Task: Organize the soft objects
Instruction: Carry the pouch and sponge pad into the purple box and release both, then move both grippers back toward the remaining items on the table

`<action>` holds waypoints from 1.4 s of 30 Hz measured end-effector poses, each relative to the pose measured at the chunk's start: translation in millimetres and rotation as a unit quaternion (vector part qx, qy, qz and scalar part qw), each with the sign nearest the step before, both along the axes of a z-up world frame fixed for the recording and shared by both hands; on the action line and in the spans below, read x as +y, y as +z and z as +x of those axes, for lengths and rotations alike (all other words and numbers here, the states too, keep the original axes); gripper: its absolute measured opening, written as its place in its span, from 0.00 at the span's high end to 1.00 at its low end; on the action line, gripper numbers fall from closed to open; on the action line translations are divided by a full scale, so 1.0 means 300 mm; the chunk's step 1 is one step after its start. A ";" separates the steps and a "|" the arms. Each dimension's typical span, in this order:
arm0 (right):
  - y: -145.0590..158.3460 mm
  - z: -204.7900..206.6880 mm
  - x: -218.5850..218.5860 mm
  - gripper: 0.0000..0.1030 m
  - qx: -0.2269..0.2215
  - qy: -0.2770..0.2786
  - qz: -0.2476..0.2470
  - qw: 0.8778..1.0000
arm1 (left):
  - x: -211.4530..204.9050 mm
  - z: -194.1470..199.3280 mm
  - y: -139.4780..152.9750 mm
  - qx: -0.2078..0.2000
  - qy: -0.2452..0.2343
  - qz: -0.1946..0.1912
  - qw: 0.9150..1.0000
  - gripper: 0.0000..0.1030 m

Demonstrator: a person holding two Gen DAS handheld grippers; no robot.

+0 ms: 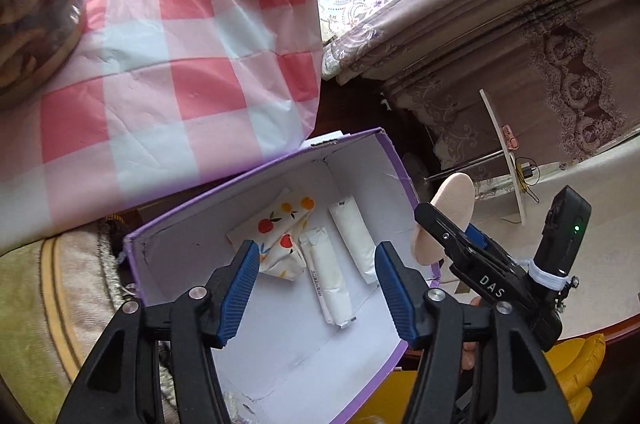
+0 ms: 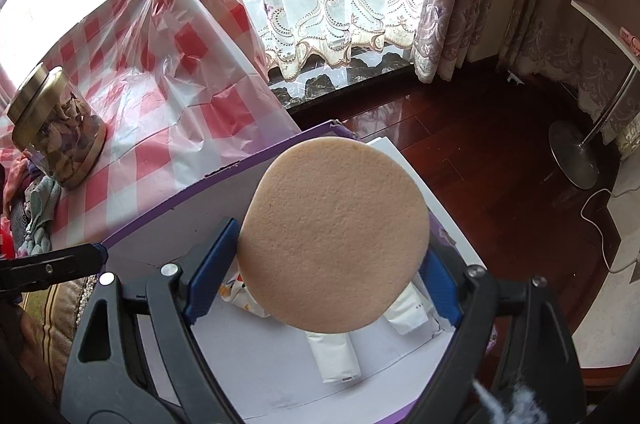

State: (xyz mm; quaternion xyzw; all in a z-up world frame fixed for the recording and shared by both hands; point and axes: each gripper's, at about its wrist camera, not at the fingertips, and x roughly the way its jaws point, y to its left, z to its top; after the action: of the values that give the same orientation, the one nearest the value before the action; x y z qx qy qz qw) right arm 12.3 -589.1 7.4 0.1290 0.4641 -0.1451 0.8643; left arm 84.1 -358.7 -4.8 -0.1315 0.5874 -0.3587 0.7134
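Observation:
A purple box [image 1: 256,171] with a white inside holds a fruit-print pad [image 1: 280,228] and two white wrapped pads [image 1: 330,284]. My left gripper [image 1: 316,284] is open and empty, just above the box. My right gripper [image 2: 316,272] is shut on a round beige sponge [image 2: 336,240] and holds it over the box's right edge [image 2: 404,159]. The sponge [image 1: 444,212] and the right gripper [image 1: 460,240] also show in the left wrist view. The sponge hides part of the pads [image 2: 336,356] in the right wrist view.
A red and white checked cloth [image 1: 160,63] covers a table beside the box. A glass jar with a gold lid [image 2: 56,127] stands on it. Wooden floor [image 2: 480,151], curtains [image 2: 520,3] and a stand base [image 2: 572,155] lie to the right.

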 end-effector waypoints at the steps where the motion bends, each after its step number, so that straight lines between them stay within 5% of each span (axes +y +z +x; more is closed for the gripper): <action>1: -0.001 0.012 0.009 0.15 0.001 0.004 -0.001 1.000 | 0.018 0.001 0.009 -0.008 0.004 0.000 1.000 0.41; 17: 0.013 0.098 0.190 0.09 0.017 0.072 -0.044 0.996 | 0.457 -0.090 0.111 -0.095 0.090 0.025 0.991 0.37; 29: 0.134 0.074 0.408 0.09 -0.003 0.124 -0.039 0.992 | 0.762 -0.150 0.167 -0.161 0.185 0.087 0.966 0.37; 33: 0.178 0.069 0.494 0.09 -0.015 0.152 -0.046 0.987 | 0.911 -0.163 0.173 -0.171 0.243 0.108 0.949 0.37; 42: 0.222 0.111 0.740 0.09 -0.037 0.265 -0.032 0.963 | 1.115 -0.108 0.205 -0.217 0.338 0.233 0.886 0.37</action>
State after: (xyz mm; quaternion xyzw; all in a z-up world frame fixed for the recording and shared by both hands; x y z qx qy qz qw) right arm 45.6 -367.2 74.1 -0.0209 0.4449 0.0791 0.8918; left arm 51.6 -24.2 56.7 -0.0707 0.4046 0.0319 0.9112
